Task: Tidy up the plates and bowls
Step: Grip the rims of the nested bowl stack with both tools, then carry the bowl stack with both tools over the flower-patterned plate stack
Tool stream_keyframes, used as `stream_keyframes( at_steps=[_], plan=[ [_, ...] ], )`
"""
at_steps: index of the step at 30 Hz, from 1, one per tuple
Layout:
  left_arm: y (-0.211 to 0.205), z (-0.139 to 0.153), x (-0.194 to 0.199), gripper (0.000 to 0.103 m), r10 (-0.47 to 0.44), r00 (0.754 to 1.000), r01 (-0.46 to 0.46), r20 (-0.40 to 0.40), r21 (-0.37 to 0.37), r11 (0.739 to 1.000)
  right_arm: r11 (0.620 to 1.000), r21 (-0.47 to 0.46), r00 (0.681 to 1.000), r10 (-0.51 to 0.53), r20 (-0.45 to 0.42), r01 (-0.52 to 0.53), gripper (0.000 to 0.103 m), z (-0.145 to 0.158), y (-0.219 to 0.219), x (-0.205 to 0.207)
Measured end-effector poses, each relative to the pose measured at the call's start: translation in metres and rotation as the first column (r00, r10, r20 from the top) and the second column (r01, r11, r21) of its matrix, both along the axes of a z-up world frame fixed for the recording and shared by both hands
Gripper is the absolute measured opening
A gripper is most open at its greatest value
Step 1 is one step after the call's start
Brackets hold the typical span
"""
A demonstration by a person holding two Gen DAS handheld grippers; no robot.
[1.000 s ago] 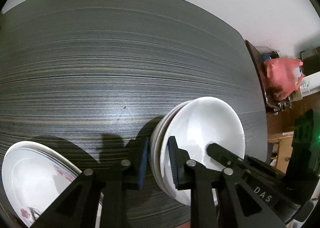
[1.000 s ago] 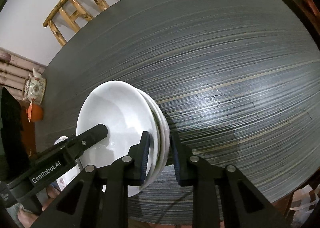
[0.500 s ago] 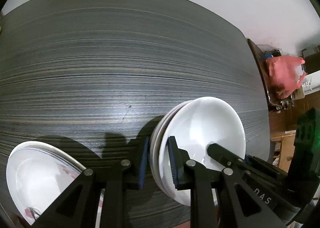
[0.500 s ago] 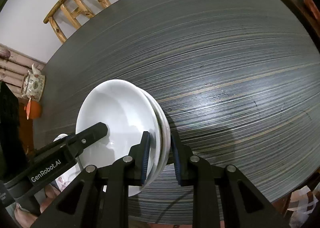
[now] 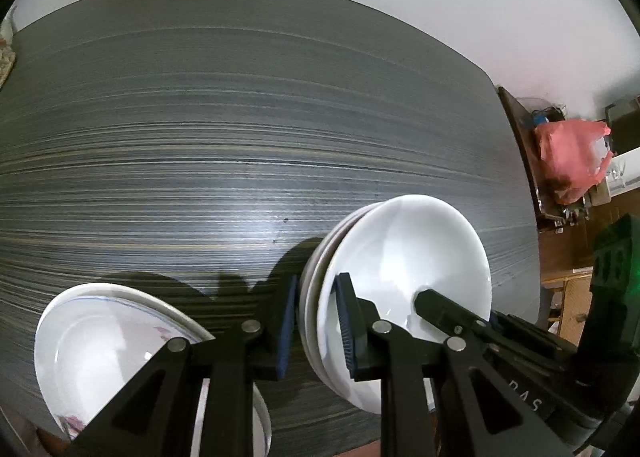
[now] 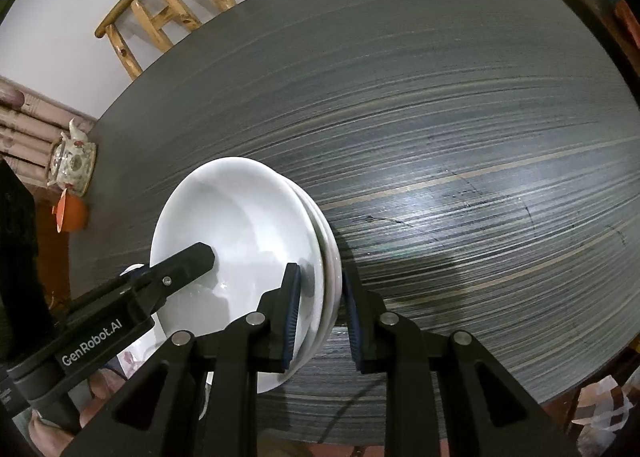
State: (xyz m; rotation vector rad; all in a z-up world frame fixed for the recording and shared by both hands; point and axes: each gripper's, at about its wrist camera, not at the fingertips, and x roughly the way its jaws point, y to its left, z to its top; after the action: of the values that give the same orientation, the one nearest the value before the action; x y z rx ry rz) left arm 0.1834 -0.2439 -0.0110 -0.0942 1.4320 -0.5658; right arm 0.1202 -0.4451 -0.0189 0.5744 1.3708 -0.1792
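Observation:
A small stack of white bowls is held between both grippers above the dark striped table. My left gripper is shut on the stack's left rim. My right gripper is shut on the right rim of the same stack. Each gripper shows in the other's view, reaching into the top bowl. A white plate with a faint red and blue pattern lies on the table at the lower left of the left wrist view, partly hidden by my left gripper.
A wooden chair stands beyond the table's far edge. A floral teapot sits off the table's left side. A red plastic bag lies on a side cabinet to the right.
Both grippers have carried the bowl stack a little; the table has slid under it and the patterned plate now shows more fully at lower left. Both grips are unchanged.

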Motion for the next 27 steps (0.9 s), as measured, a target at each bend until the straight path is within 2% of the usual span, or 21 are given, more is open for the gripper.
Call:
stream_keyframes(
  at_steps=[14,27],
  plan=[
    [0.036,0.016,0.001,0.019,0.05,0.998,-0.05,0.023,-0.004,0.999,0.999,-0.002,0.999,0.047,0.024,-0.047,0.021,0.016,0.021,0.009],
    [0.085,0.034,0.006,0.019,0.111,0.992,-0.111,0.059,0.007,0.994,0.993,0.003,0.991,0.122,0.047,-0.122,0.021,0.036,0.072,0.029]
  ],
)
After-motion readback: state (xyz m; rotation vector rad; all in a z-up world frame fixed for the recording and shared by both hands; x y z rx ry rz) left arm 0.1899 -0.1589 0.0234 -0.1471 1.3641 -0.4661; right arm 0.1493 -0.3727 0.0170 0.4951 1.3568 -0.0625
